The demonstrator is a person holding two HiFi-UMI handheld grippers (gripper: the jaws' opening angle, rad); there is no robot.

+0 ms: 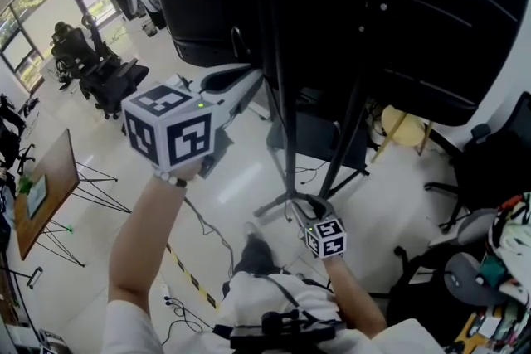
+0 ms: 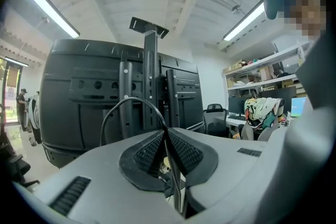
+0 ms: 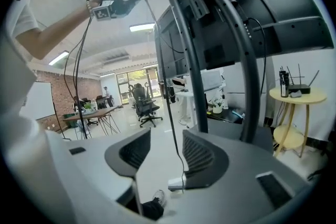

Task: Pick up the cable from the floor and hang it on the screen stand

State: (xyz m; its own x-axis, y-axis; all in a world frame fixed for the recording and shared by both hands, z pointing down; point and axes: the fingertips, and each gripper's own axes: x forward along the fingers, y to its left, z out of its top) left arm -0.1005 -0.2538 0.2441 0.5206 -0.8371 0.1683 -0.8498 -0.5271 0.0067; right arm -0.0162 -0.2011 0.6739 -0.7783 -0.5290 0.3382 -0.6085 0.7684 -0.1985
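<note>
**One cable between two claws at the screen stand**

We hold two claws, each with one marker cube on it, and there is one cable between them.

The left claw (image 2: 166, 136) is closed on the cable (image 2: 124, 106). Its two ribbed pads meet on the thin black line. From the grip the cable arches up and over to the claw's left in one loop, then drops behind the claw's body.

Straight ahead of this claw stands the screen stand (image 2: 150, 73). We count two dark screens (image 2: 79, 89) mounted on it, one on each side of its central post.

The right claw (image 3: 165, 152) is lower down, and its two pads stand wide apart, pressing on nothing. One strand of the cable hangs straight down through the gap between them, nearer the right pad. It ends in one pale plug (image 3: 176, 183) just beside that pad's lower edge. We cannot tell whether the plug touches the pad.

High above this claw and to its left, the left claw shows against the ceiling, with further strands of the cable drooping from it.

To the right claw's right rise the stand's two curved posts. Beyond them is one round yellow side table (image 3: 295, 94). Below the open pads we see one shoe (image 3: 157, 198) on the floor (image 3: 152, 136).
</note>
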